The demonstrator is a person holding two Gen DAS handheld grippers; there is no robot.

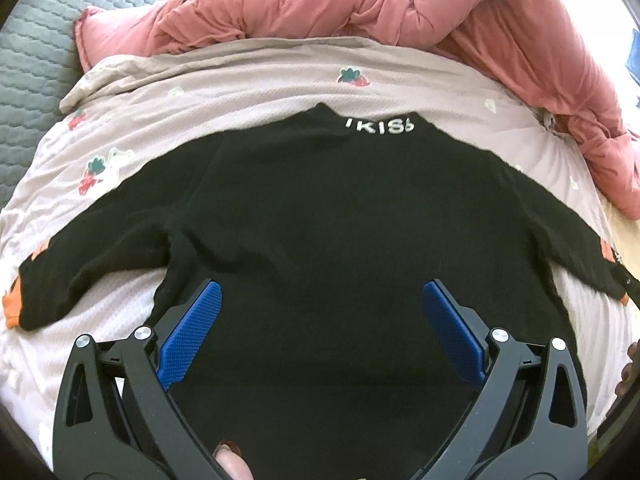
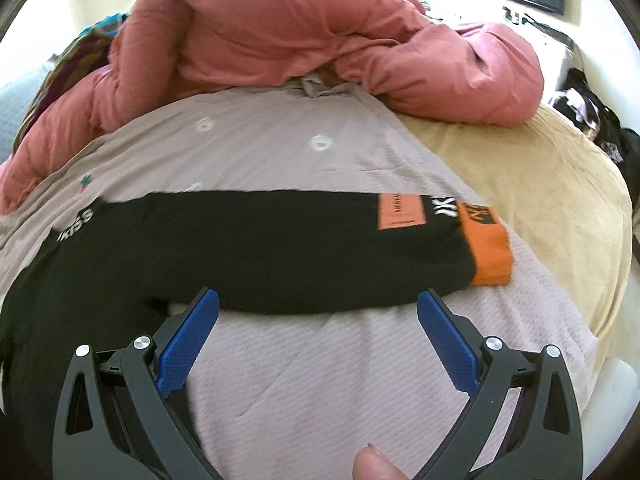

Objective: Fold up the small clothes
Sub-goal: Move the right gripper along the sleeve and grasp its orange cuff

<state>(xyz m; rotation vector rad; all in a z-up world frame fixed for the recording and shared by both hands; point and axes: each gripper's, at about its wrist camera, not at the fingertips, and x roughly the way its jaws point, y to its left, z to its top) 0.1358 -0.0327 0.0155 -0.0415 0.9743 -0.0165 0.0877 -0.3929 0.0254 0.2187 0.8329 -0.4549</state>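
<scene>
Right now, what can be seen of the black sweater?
The black sweater lies flat and unfolded on the pale printed bedsheet, sleeves spread wide. It looks knitted, with white lettering at the collar, orange cuffs and an orange patch on one sleeve. Both grippers are open above it; neither holds it.

Left tongs (image 1: 318,294) and right tongs (image 2: 318,304) both gape wide.

Black sweater (image 1: 320,220) spread flat on bedspread (image 1: 248,80), sleeves out, orange cuffs (image 2: 490,248).
</scene>
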